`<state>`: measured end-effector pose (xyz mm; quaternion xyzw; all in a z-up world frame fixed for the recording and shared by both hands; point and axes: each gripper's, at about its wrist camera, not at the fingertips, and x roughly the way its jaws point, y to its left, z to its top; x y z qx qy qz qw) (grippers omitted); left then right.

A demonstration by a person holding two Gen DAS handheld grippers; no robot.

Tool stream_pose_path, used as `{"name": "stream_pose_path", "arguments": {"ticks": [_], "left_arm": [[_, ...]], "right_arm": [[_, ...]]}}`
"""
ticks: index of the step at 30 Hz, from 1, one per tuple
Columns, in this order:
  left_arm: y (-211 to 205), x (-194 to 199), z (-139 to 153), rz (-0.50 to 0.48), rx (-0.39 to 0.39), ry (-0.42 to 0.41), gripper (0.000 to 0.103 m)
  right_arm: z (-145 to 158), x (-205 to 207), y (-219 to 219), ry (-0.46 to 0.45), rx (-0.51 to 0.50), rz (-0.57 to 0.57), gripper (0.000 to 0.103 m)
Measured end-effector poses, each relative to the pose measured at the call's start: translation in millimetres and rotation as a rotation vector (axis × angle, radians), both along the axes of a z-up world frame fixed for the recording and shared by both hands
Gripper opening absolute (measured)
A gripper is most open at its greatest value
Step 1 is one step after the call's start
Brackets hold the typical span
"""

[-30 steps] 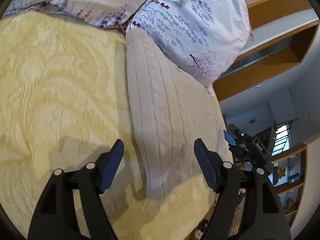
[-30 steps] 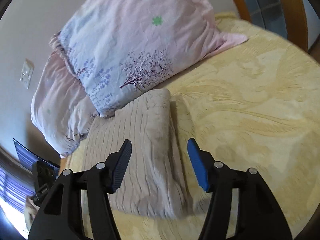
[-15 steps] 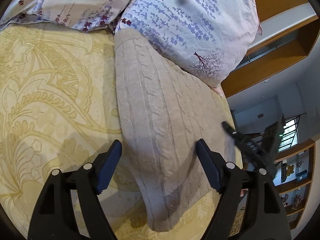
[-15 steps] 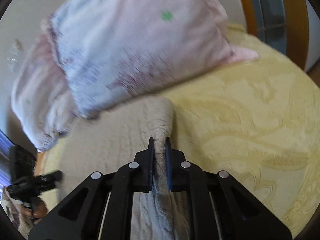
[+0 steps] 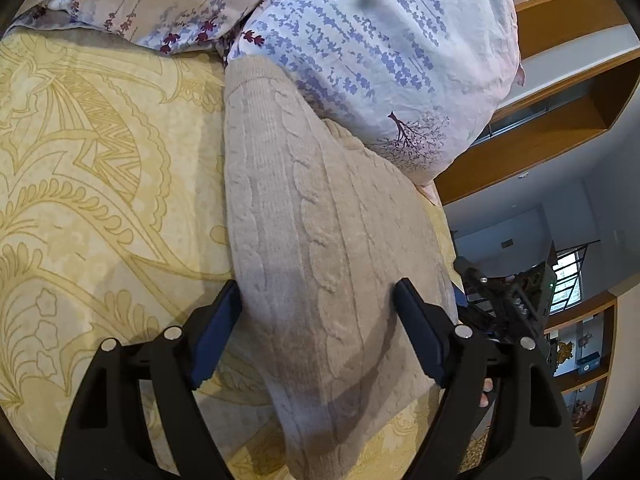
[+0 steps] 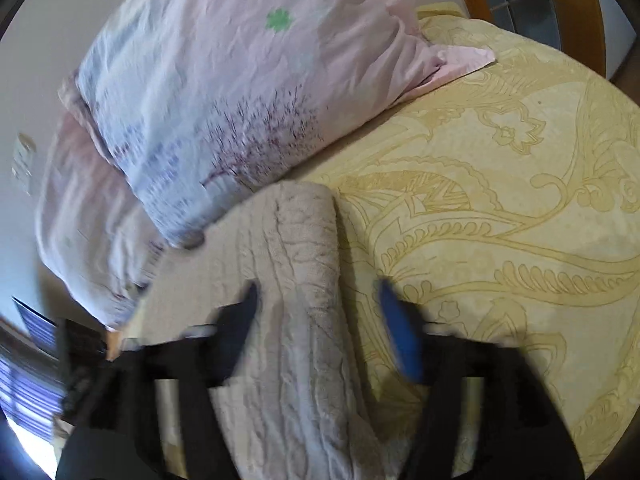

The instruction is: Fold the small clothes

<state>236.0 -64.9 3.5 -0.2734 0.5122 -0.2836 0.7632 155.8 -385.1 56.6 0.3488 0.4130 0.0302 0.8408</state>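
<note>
Right now both tongs stand wide open, nothing held. Left gripper (image 5: 318, 320): jaws spread either side of the folded beige cable-knit sweater (image 5: 320, 248), left finger at the sweater's left edge over the yellow patterned bedspread (image 5: 92, 184), right finger over the knit near its right edge; contact with the cloth can't be told. Right gripper (image 6: 316, 320): blurred with motion, jaws apart, straddling the sweater's (image 6: 296, 280) thick folded edge, blue pad on the bedspread (image 6: 500, 200) side.

Sweater lies flat on the bed, far end tucked against the floral pillow (image 5: 380, 60), running toward the camera between the left fingers.

Versus half a second ago: right gripper was pinched tight on the folded edge, now it has let go and opened. Left gripper stayed open throughout and sits lower and closer to the cloth than a second ago. Sweater in about the same spot.

View differences: left wrist view shows the right gripper's body (image 5: 508, 300) off the bed's right side, a second pillow (image 5: 120, 0) at upper left, wooden shelving (image 5: 560, 112) and a window beyond. Right wrist view shows the pillow's (image 6: 240, 80) pink face with a green clover mark, the wall behind it, and the rolled thickness of the folded edge, which the left view flattens.
</note>
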Motion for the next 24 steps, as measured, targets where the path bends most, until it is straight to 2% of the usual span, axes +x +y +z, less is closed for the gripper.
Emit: {"name": "stream_pose_path", "arguments": {"ticks": [7, 14, 18, 22, 23, 24], "left_arm": [[1, 5, -3, -0.002, -0.022, 0.010, 0.080], [-2, 12, -3, -0.008, -0.041, 0.002, 0.083], [-4, 12, -2, -0.013, -0.031, -0.011, 0.084], [-6, 10, -1, -0.023, -0.019, -0.027, 0.083], [-7, 10, -1, -0.024, -0.020, -0.027, 0.082], [-7, 10, -1, -0.021, -0.020, -0.023, 0.077]], "right_arm": [[-24, 22, -3, 0.089, 0.115, 0.041, 0.070], [-26, 25, -1, 0.062, 0.131, 0.086, 0.070], [-29, 27, 7, 0.053, 0.143, 0.123, 0.059], [-29, 29, 18, 0.046, 0.127, 0.159, 0.055], [-29, 29, 21, 0.048, 0.120, 0.166, 0.052], [-29, 29, 21, 0.047, 0.121, 0.172, 0.047]]}}
